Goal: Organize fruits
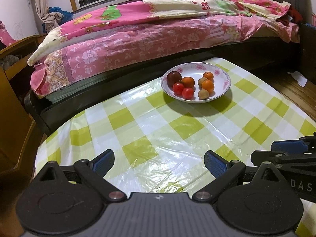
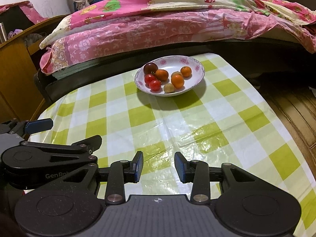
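A white floral bowl (image 1: 221,73) (image 2: 189,63) stands at the far side of the checked table. It holds a dark plum (image 1: 174,77) (image 2: 150,68), two red tomatoes (image 1: 178,88) (image 2: 155,85), three oranges (image 1: 208,86) (image 2: 177,81) and two small brownish fruits (image 1: 203,94) (image 2: 169,88). My left gripper (image 1: 159,163) is open wide and empty, low over the near table. My right gripper (image 2: 158,166) is open with a narrower gap, empty, well short of the bowl. Each gripper shows beside the other in the other's view.
The table has a green and white checked plastic cloth (image 1: 150,122) (image 2: 217,118). A bed with pink floral covers (image 1: 158,37) (image 2: 158,25) runs right behind the table. A wooden cabinet (image 1: 17,59) stands at left. Wooden floor (image 2: 296,114) lies at right.
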A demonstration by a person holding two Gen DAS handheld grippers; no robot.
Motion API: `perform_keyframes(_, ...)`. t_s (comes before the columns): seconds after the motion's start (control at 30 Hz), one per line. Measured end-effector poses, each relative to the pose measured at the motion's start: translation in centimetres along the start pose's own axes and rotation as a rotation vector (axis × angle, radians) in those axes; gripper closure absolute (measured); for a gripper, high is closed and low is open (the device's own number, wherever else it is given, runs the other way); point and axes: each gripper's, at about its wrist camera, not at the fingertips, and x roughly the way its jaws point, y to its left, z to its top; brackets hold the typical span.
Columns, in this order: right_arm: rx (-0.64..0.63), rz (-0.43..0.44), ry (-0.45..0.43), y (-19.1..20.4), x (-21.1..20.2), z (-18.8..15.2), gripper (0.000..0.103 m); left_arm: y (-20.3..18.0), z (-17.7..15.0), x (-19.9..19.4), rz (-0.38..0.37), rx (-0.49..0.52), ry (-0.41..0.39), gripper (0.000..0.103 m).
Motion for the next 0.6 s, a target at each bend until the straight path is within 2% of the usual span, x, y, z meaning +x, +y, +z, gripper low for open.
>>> perform_keyframes(0.6, -0.011, -0.001, 0.033, 0.45, 0.21, -0.54, 0.069, -0.32, -0.54, 0.02, 0.007, 0.014, 0.019, 0.0)
